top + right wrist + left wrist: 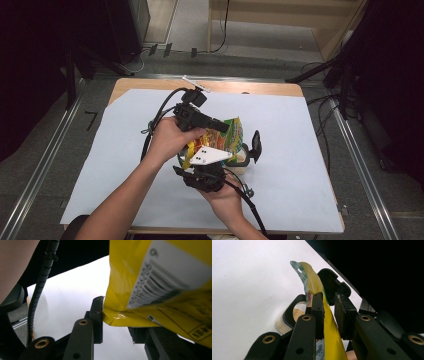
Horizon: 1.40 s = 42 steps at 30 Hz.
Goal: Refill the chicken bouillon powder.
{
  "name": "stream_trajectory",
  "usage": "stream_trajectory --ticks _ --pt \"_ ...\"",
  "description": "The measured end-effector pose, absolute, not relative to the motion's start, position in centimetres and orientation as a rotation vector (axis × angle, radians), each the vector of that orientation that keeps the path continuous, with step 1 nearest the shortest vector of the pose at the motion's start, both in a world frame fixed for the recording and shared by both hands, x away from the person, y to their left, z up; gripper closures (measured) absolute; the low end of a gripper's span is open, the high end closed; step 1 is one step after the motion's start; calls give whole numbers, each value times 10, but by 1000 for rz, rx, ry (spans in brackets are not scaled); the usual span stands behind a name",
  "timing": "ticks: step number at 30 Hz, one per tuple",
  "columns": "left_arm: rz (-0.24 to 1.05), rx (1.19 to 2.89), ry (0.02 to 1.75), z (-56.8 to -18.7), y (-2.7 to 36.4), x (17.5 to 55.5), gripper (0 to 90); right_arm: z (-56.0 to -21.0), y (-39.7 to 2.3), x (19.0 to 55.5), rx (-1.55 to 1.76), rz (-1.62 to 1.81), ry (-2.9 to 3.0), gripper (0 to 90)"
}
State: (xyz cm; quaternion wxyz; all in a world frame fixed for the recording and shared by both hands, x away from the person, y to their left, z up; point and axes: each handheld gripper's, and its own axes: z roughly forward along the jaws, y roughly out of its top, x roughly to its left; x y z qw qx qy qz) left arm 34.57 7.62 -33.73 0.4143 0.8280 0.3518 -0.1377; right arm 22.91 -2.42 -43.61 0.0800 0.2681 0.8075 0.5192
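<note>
The work in hand looks like emptying a yellow snack pouch [226,136] into a clear container with a black flip lid [248,150], and both grippers hold the pouch up above the white table sheet [300,150], just over that container. In the left gripper view the left gripper [328,312] has the pouch's thin yellow edge [329,325] running up between its two black pads; the left-hand pad lies against the film, while the other seems to stand slightly off it, so I judge this a light pinch, not a hard clamp. In the right gripper view the right gripper [117,322] has the barcode corner of the pouch [125,315] against its left pad, and the pouch covers the other jaw, so whether it really grips there cannot be told. Below the pouch, in the left gripper view, the container [294,315] sits open with pale crumbs or powder inside and its lid hinged back. To do this step well, I would keep the pouch's mouth directly over the opening, tilt slowly with the left hand [170,140], and let the right hand [225,197] lift the bottom corner. A jerky tilt could spill contents on the sheet, and the slippery film may slide from a loose pinch.
</note>
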Motion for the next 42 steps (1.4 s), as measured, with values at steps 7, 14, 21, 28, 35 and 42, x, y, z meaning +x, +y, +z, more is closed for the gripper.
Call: stream_trajectory --ticks 7,14,21,28,35,42 --pt "-344 2086 879 -339 77 345 785 -438 -24 229 796 1544 2417 698" --pt "-341 2087 875 -340 76 344 785 -439 -24 229 791 1540 2418 698" --pt "-346 2098 871 -341 75 344 783 -441 -25 229 785 1532 2419 693" --pt "-342 2106 868 -341 77 342 773 -443 -24 227 770 1532 2419 686" --pt "-346 2116 868 -341 80 340 773 -447 -21 225 735 1532 2420 675" --pt "-354 2128 874 -343 81 338 773 -452 -19 224 724 1546 2431 649"
